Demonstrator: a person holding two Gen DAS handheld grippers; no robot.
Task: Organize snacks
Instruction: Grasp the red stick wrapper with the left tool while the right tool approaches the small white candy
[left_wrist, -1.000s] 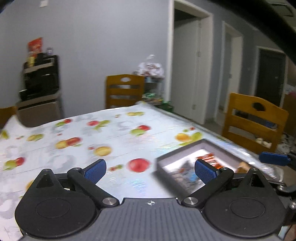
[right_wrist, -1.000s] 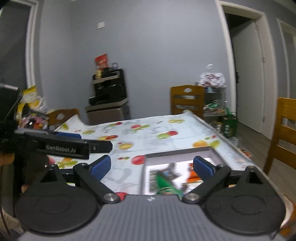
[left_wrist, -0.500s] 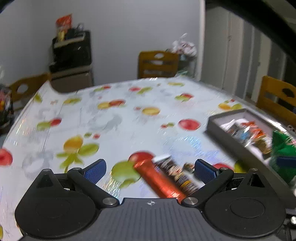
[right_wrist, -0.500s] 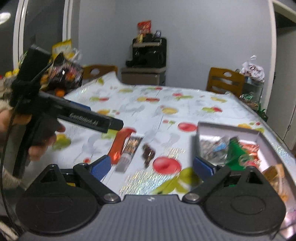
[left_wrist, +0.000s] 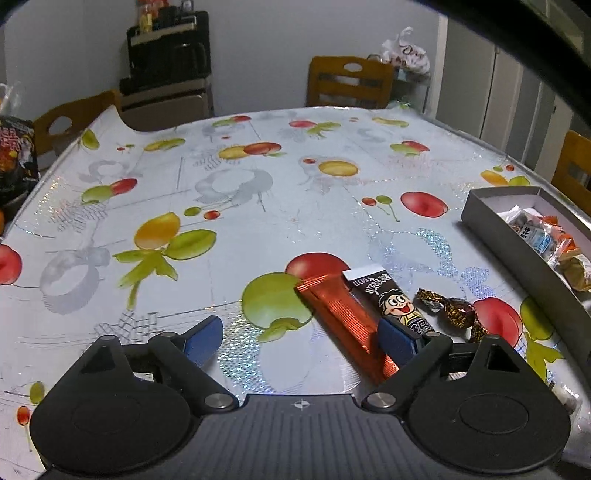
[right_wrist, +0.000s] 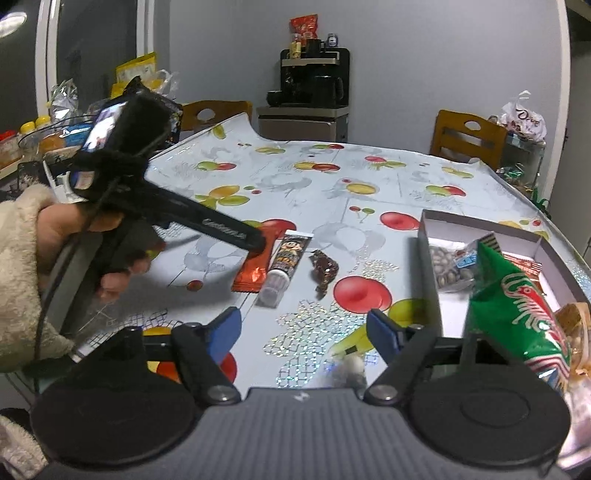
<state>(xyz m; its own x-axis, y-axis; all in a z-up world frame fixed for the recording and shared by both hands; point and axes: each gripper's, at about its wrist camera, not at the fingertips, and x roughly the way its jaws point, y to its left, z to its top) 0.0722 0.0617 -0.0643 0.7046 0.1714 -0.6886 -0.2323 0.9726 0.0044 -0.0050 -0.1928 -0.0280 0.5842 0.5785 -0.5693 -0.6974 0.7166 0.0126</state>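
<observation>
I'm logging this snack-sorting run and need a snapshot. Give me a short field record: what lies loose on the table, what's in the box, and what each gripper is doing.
loose on table: orange packet, black cartoon tube, brown wrapped candy, side by side
box: grey box, open, holding several snacks, a green packet sticking out
left gripper: low over the orange packet, fingers just been closing, pads not yet pressing it
right gripper: fingers just been closing, nothing between them
surface: fruit-print tablecloth
</observation>
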